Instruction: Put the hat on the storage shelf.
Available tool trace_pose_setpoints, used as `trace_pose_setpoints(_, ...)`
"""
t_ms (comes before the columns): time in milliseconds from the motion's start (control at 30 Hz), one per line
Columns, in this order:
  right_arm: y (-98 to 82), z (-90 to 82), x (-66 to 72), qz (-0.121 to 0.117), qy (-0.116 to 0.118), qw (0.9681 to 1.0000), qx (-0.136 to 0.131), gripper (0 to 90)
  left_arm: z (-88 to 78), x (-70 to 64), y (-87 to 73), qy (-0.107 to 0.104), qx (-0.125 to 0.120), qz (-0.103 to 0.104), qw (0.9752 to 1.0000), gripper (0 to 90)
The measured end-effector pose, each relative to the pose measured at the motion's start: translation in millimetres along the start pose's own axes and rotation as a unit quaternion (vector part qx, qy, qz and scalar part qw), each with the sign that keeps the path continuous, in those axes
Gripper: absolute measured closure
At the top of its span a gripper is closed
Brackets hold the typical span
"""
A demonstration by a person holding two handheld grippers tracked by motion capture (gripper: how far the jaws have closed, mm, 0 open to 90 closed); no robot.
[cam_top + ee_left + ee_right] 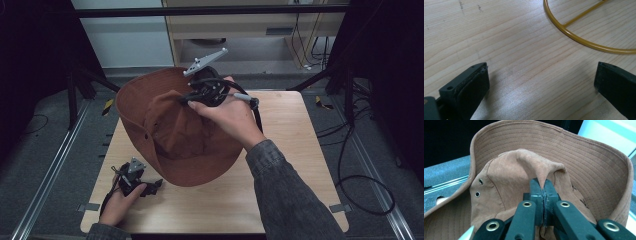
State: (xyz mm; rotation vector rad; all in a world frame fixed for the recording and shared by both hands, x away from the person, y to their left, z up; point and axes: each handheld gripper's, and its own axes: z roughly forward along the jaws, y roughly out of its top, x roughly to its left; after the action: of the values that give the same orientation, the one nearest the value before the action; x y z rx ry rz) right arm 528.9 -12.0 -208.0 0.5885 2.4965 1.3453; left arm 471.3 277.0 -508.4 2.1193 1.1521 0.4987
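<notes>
High view: the brown soft-brimmed fabric hat (170, 135) covers the middle of the wooden tabletop (290, 150), its crown pinched by the closed right tongs (192, 100). Near the front left corner, the left tongs (152, 186) rest wide open and empty beside a yellow wire ring (574, 35).

Table: light wooden table (295, 150), grain running across, a few dark scuffs near one edge.
Ring: yellow wire ring (574, 36) with a straight crossbar, lying flat on the wood.
Floor: black cables (360, 165) coiled beside the table.
</notes>
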Motion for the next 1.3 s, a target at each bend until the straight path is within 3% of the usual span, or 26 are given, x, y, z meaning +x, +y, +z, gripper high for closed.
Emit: trace_pose_setpoints(1300, -7.3, 18.1, -6.6, 0.018, 0.006, 0.9997, 0.014, 88.4, 0.0, 0.0, 0.0, 0.0, 0.0, 0.0, 1.0, 0.0)
